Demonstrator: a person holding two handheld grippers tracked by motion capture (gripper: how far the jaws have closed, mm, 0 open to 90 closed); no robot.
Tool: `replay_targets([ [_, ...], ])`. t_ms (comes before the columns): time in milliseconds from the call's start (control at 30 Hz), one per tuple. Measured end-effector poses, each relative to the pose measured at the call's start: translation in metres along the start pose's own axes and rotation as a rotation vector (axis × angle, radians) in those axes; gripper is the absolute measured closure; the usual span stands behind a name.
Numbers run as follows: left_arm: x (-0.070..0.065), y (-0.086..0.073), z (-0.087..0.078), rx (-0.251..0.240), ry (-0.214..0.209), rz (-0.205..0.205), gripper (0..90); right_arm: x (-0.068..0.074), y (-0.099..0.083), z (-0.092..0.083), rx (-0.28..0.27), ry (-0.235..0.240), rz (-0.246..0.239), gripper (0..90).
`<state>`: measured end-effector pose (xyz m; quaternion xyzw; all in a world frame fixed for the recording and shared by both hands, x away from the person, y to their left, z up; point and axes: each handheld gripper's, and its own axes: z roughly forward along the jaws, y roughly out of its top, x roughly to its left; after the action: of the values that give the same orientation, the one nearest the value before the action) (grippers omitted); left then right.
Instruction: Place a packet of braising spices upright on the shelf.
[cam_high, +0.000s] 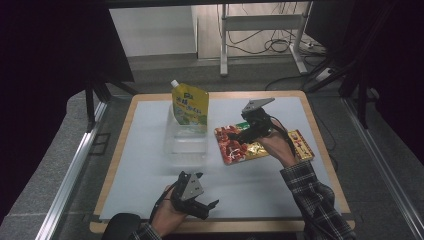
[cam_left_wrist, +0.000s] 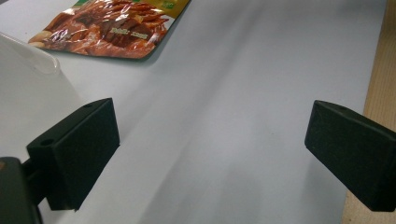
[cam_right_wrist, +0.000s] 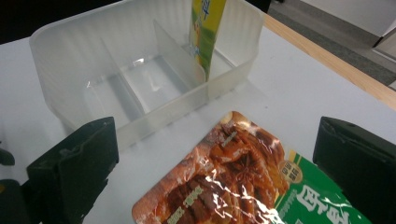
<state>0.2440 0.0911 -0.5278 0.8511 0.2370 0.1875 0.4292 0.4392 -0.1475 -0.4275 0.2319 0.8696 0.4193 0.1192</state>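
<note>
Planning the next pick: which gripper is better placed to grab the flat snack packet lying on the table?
Right. The right gripper hovers open directly over the snack packet, jaws either side of it. The left gripper sits open near the table's front edge, apart from the packet.

claw cams low (overhead faces forward)

One clear bin (cam_right_wrist: 140, 93), one yellow pouch (cam_high: 190, 106), one snack packet (cam_high: 240, 145), two tools

Yellow spout pouch (cam_high: 190, 106) (upright in bin (cam_high: 186, 142))
</note>
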Motion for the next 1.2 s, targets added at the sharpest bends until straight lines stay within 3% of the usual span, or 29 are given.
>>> replay_targets([
  [167, 0.000, 0.000, 0.001, 0.004, 0.002, 0.001, 2.8, -0.003, -0.013, -0.007, -0.004, 0.015, 0.029, 0.8],
  [333, -0.001, 0.000, 0.001, 0.006, 0.003, 0.002, 2.8, -0.004, -0.027, -0.016, -0.004, -0.008, 0.024, 0.9],
  [433, -0.001, 0.000, 0.001, 0.007, 0.002, 0.004, 2.8, -0.006, -0.030, -0.020, 0.035, -0.020, 0.038, 0.9],
  [533, -0.002, 0.000, 0.002, 0.006, -0.001, 0.006, 2.8, -0.010, -0.036, -0.029, -0.006, -0.020, 0.073, 0.9],
  [633, -0.002, 0.000, 0.002, 0.007, -0.002, 0.008, 2.8, -0.011, -0.039, -0.032, -0.024, -0.030, 0.069, 0.8],
  [800, -0.002, 0.000, 0.002, 0.008, 0.000, 0.013, 2.8, -0.017, -0.048, -0.033, -0.019, -0.046, 0.094, 0.8],
  [967, -0.003, 0.000, 0.002, 0.008, 0.000, 0.022, 2.8, -0.025, -0.056, -0.034, -0.008, -0.082, 0.095, 0.8],
  [1200, -0.004, 0.000, 0.002, 0.008, -0.001, 0.028, 2.8, -0.045, -0.075, -0.037, 0.015, -0.145, 0.146, 0.8],
])
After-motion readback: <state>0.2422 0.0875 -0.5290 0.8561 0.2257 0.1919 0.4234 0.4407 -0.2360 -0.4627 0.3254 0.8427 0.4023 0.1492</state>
